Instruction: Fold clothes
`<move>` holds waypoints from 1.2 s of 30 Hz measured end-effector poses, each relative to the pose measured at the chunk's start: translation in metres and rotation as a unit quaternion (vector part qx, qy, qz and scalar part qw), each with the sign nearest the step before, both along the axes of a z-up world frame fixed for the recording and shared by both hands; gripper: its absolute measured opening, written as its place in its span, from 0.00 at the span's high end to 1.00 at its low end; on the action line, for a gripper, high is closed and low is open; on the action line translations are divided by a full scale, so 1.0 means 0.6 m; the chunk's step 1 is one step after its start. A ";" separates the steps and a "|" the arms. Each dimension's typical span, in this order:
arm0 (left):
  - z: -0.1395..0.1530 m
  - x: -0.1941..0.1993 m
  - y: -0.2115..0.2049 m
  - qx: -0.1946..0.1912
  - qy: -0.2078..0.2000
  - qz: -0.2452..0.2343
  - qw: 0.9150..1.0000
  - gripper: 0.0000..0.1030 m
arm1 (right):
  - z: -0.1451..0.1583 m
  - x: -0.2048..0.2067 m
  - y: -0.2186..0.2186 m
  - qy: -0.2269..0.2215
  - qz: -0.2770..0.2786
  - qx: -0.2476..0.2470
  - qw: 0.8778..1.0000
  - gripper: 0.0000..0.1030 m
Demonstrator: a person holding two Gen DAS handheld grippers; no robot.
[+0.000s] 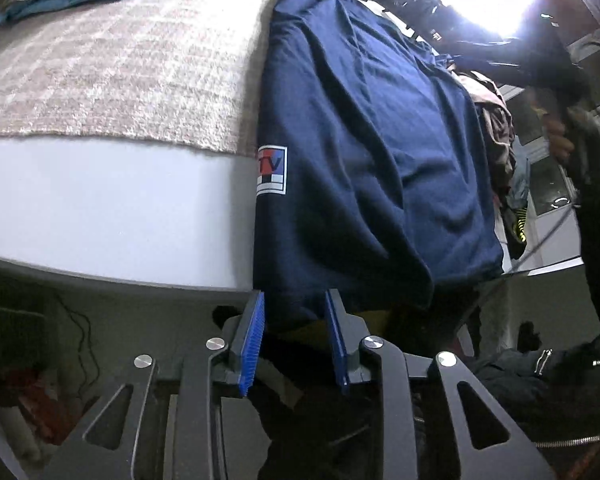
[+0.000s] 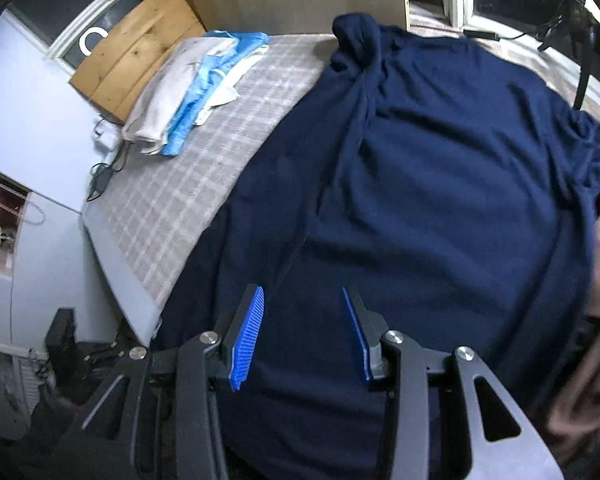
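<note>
Navy shirt spread over the bed, the landmark for all below. It covers most of the bed's checked blanket, and its lower edge hangs off the bed's near side, down past the white mattress wall. Small white-framed logo patch w/ red and blue sits on the shirt's edge right at the mattress corner. One end of the shirt is bunched into a knob toward the bed's far side.

Left gripper: jaws apart at a medium gap, below the bed's edge. Hanging hem lies between the blue pads; pads not pressed on it as far as visible, tho contact on the inner faces is hard to judge.

Right gripper: jaws spread wide, above the shirt near the bed's near edge, nothing clamped. Cloth fills the view under and between the fingers; touching or hovering, can't tell.

Folded pile of white and light-blue clothes sits at the bed's far corner, well apart from the shirt. Wooden board leans beyond that corner. Brownish cloth at the bed's other side, next to the shirt.
</note>
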State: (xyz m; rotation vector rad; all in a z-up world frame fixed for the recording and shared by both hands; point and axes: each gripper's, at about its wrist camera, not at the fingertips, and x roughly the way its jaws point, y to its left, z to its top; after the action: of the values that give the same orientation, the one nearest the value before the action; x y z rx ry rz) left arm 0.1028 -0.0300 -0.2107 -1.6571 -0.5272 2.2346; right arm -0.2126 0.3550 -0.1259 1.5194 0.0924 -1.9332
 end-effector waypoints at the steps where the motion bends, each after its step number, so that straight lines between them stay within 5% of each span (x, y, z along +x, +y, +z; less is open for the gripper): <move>1: -0.001 0.001 -0.001 -0.001 0.000 0.002 1.000 0.96 | -0.012 -0.002 -0.013 0.003 0.004 0.000 1.000 0.62; 8: 0.030 0.017 -0.005 -0.040 0.011 -0.007 0.999 0.96 | -0.088 -0.030 -0.130 0.057 0.032 0.033 0.997 0.62; 13: 0.010 0.019 -0.001 -0.085 -0.022 -0.017 0.996 0.98 | -0.125 -0.032 -0.161 0.057 0.089 0.131 0.986 0.62; 18: 0.072 0.022 -0.029 -0.082 -0.006 -0.001 0.997 0.95 | 0.012 -0.086 -0.101 0.067 0.054 0.093 0.992 0.62; 22: 0.153 -0.030 -0.029 -0.088 0.057 -0.014 0.994 0.82 | 0.118 -0.145 -0.094 0.153 0.030 0.084 0.984 0.62; 25: 0.146 -0.093 -0.004 -0.079 0.070 -0.038 0.994 0.81 | 0.149 -0.216 -0.107 0.194 0.008 0.056 0.979 0.59; 29: 0.081 -0.173 0.042 -0.071 0.028 -0.072 0.994 0.81 | 0.107 -0.324 -0.151 0.167 -0.014 0.023 0.986 0.59; 33: 0.042 -0.215 0.052 -0.062 0.001 -0.078 0.995 0.81 | 0.044 -0.401 -0.219 0.165 0.005 0.043 0.985 0.59; 36: 0.027 -0.227 0.054 -0.090 -0.014 -0.076 0.993 0.81 | -0.005 -0.449 -0.269 0.164 0.020 0.069 0.984 0.57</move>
State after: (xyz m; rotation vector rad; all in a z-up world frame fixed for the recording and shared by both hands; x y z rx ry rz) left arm -0.0335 0.0023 -0.1946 -1.7520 -0.2014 2.2056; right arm -0.4818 0.1935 -0.1289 1.2591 0.4059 -2.1661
